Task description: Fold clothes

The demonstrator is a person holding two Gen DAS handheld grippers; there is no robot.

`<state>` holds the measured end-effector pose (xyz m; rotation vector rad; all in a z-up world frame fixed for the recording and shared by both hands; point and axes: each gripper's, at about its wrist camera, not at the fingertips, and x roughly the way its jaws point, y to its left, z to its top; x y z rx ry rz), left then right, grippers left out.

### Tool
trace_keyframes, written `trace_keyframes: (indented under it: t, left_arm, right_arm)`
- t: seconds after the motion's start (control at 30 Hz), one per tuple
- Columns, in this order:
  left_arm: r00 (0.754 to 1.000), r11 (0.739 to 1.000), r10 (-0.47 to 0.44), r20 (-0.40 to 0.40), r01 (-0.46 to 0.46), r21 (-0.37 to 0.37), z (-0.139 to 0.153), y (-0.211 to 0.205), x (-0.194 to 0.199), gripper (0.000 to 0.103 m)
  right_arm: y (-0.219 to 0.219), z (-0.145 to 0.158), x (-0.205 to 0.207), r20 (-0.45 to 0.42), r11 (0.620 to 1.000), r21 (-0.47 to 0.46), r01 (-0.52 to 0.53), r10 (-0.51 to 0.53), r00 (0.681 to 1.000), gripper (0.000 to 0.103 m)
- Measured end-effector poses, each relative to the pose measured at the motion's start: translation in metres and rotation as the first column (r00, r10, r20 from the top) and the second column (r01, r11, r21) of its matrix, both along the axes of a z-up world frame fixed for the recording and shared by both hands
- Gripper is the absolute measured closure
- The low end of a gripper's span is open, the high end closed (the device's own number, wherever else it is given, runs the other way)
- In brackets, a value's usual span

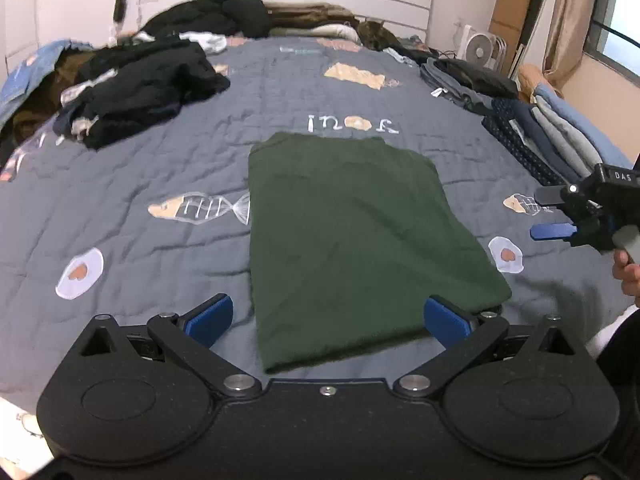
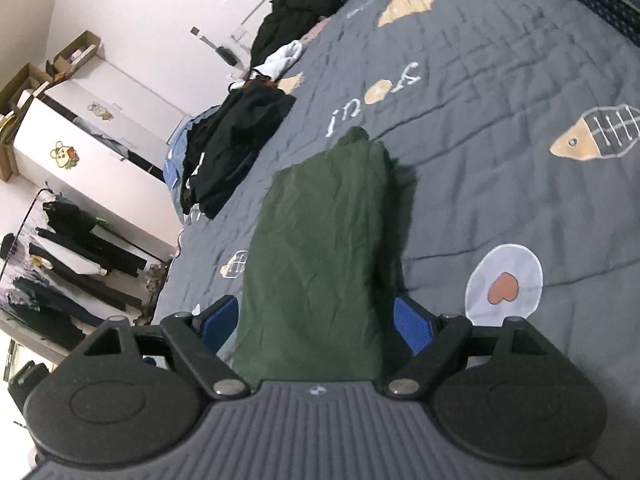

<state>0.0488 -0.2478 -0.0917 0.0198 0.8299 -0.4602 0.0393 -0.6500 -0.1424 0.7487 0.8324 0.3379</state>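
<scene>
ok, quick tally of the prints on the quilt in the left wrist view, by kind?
Fish-skeleton prints: 2, one left of the green garment, one at the right by the right tool
Fried-egg prints: 2, near left and right of the green garment
Total: 4

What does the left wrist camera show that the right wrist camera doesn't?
Only the left wrist view shows the right gripper from outside, jaws open, the folded stack of clothes, and a white fan. Only the right wrist view shows the clothes rack and white wardrobe. Both show the green garment flat on the grey quilt and the black clothes pile.
</scene>
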Motion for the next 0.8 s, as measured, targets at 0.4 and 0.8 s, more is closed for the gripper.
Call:
trace_keyframes:
  t: [0.4,0.8]
  left_arm:
    - [0.965,0.938,-0.127,-0.231,0.041,-0.343,-0.022,0.078,0.091,0.003]
    - [0.945,0.911,-0.146,-0.292,0.014,-0.412,-0.074,0.068,0.220,0.002]
  right_arm:
    - [-0.005,-0.023,0.004,-0.042,0.995,0.063,-0.072,0.075,0.996,0.018]
    - [0.003,-0.045,0.012,-0.095,0.994,0.064,-0.091,0.096,0.991,0.018]
